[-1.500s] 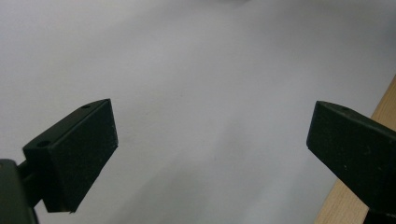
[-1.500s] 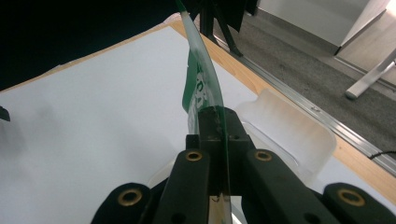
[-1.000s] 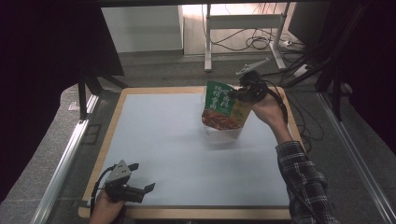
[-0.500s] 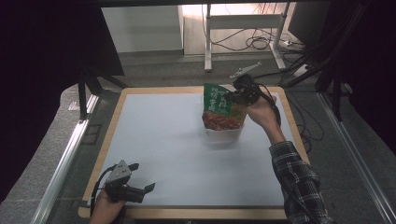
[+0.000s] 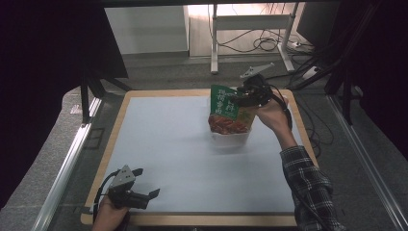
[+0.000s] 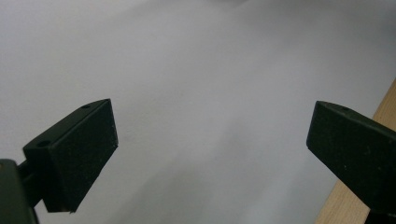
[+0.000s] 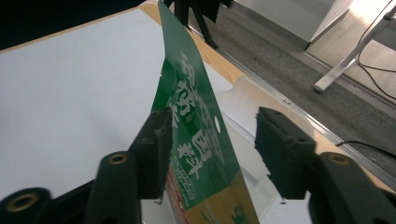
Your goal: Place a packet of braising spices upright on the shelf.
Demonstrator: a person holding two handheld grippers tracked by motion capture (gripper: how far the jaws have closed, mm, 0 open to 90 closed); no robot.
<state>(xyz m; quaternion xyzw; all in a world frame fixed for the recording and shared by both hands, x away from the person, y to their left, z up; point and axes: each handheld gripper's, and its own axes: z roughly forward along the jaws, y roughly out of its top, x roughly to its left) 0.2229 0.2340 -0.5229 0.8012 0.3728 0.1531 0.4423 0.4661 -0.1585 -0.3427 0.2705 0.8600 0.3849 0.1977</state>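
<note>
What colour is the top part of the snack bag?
Green with white lettering, clearest in the right gripper view: snack bag.

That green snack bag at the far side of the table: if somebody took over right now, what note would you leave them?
Right gripper: jaws open, either side of the top of the green and orange printed snack bag; one jaw is against it, the other apart, so it is not clamped.
Bag: upright in a clear plastic tub at the far right of the white table mat.
Left gripper: open, nothing between its jaws, resting at the near left corner of the mat.
Done: bag stands in the tub.
Left: probably either draw the right gripper clear or close it on the bag; which is unclear.
</note>
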